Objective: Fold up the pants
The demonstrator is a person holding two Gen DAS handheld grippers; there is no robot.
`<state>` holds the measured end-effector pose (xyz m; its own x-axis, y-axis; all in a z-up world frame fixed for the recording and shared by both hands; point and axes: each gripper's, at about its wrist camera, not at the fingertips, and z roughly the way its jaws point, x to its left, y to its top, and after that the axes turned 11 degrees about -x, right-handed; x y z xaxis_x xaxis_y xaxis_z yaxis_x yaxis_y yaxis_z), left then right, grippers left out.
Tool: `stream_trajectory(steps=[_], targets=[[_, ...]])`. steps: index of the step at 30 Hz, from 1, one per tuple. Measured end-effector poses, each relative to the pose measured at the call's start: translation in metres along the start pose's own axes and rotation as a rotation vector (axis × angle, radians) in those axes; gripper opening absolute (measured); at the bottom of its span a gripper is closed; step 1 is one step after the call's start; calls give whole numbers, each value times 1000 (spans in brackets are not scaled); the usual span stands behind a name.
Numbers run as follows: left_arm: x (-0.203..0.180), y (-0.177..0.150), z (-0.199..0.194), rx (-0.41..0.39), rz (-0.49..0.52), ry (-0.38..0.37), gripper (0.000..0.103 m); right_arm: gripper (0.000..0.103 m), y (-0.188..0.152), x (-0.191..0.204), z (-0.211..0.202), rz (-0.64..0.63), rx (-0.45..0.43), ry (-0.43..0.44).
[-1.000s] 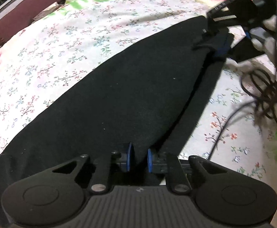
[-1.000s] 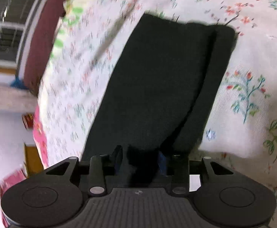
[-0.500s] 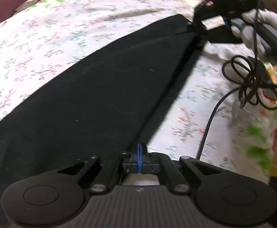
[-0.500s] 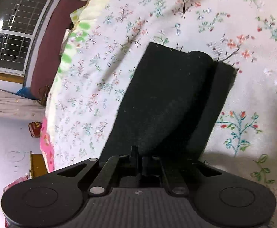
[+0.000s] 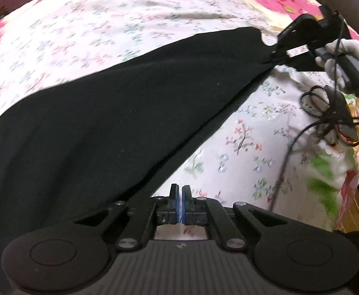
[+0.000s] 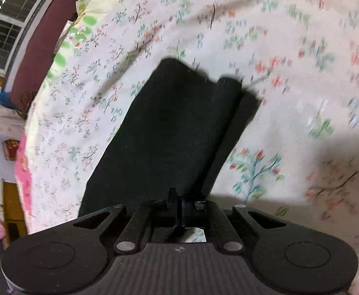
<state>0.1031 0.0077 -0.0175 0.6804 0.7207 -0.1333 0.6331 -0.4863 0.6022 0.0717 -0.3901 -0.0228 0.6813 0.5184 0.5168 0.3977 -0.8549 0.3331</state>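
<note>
The black pants (image 5: 110, 127) lie stretched across the bed (image 5: 105, 32). The left gripper (image 5: 180, 200) looks clamped shut beside the hem; the right gripper (image 6: 178, 206) pinches cloth. Lifting could drop one end.

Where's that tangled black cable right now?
In the left wrist view, the tangled black cable hangs at the right, just below the gloved hand holding the right gripper, above the floral bedsheet.

Readable text: none | labels, brands, numbers, signs: none legible in either wrist view | flowered bedsheet (image 5: 135, 29) carries only a printed blossom pattern, no lettering
</note>
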Motion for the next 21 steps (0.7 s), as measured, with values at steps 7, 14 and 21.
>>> stream_trajectory(steps=[7,14,21], targets=[[13,-12,-16,-18,-73,40,13,4,-2,35,-4,-253,57,-127],[37,-29,-40,-63,-177,113,15,16,-69,113,-57,-694,172,10],[61,-44,-39,-41,-144,233,17,22,-180,202,-25,-1048,395,270]])
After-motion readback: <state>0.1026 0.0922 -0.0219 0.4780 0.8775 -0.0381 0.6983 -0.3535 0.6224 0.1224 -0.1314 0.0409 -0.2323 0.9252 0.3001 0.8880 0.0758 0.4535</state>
